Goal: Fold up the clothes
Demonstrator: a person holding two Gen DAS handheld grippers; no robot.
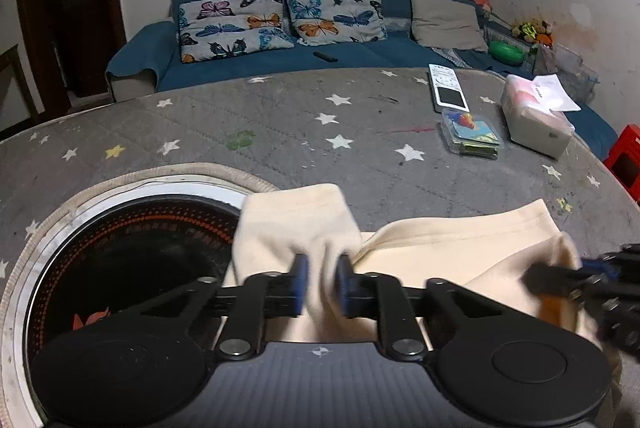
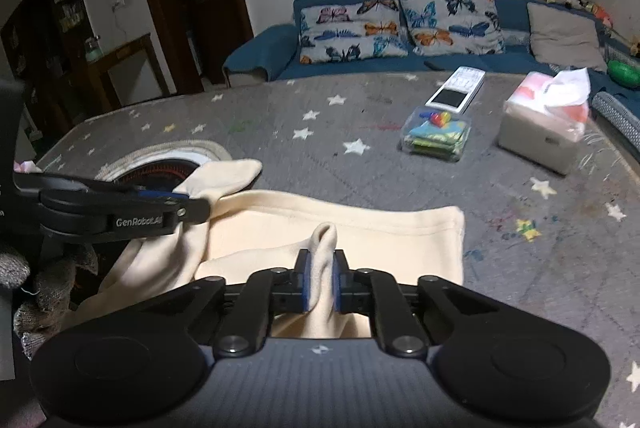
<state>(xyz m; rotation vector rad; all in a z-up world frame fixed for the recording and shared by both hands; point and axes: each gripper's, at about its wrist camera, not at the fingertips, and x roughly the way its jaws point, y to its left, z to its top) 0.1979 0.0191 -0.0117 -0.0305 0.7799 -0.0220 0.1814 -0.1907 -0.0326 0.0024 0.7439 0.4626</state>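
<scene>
Jaws of the left gripper (image 1: 322, 278) pinch a bunched corner of the cream garment (image 1: 448, 244) at lower centre of the left view. Those of the right gripper (image 2: 320, 278) are likewise pressed onto a raised fold of the same cloth at lower centre of the right view. Both grips look secure, with cloth standing up between the blue pads (image 2: 303, 280).

The garment lies across the near edge of the bench (image 1: 280, 116), its left corner draped over the rim of a round black hob (image 1: 132, 256) at lower left, its hemmed edge running toward the right.

To fold well, I would lift both corners together, level and taut, carry them forward over the flat part, and lay the edges in line before letting go. Uneven height would likely skew the crease, and the corner over the hob could drag.

A grey star-print cover, marked with coloured scribbles, tops the bench. Toward the upper right sit a remote (image 1: 448, 88), a clear box (image 1: 472, 134) and a tissue box (image 1: 536, 116), well apart from the cloth. Behind is a blue sofa (image 1: 360, 56) with butterfly cushions (image 1: 280, 16) below a dark window.
</scene>
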